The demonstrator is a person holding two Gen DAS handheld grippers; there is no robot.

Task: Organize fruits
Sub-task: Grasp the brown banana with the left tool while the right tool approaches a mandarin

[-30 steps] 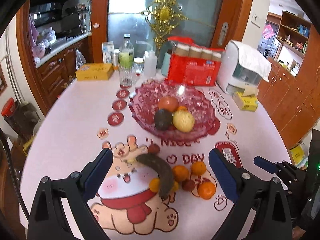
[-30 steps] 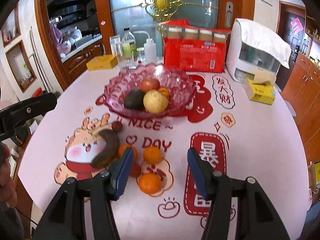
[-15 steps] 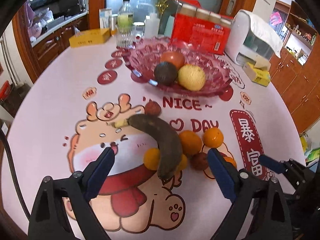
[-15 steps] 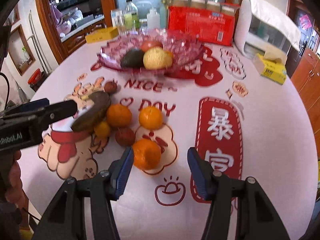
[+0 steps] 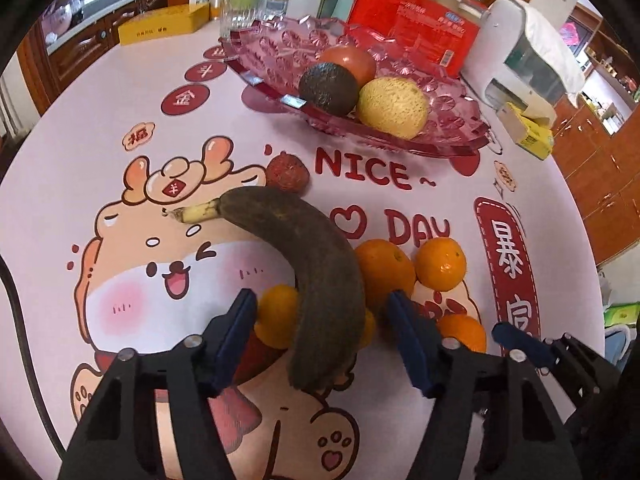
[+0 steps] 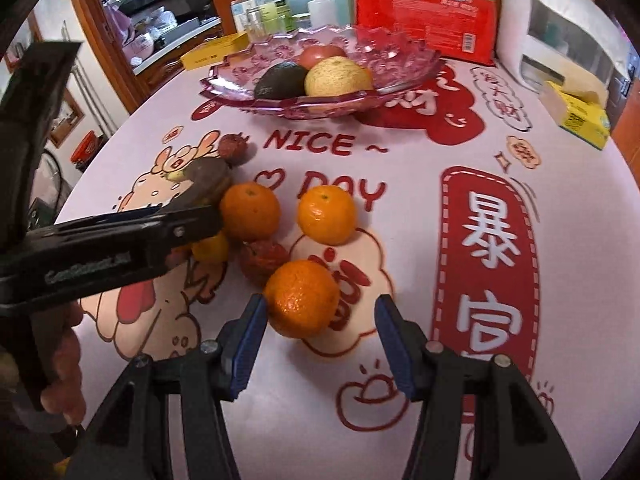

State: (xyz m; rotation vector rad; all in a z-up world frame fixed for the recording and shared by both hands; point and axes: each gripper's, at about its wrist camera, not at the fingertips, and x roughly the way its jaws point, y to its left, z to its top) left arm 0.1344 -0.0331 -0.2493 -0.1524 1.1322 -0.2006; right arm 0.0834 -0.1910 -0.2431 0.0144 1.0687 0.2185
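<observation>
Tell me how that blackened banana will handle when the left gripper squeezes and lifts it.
The banana has skin gone dark nearly all over, so it is probably soft: a firm squeeze may mash it. It is long and curved, and the left gripper straddles its near end, so the far end may sag. It lies against small oranges, which could roll once it lifts.

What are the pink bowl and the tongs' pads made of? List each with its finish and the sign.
Pink bowl: looks like cut glass or clear moulded plastic; translucent, glossy, with a pressed pattern and scalloped rim. Which one can't be told.

Pads on the right tongs: probably rubber or soft plastic; matte blue strips on black rigid arms. The left tongs carry the same pads.
</observation>
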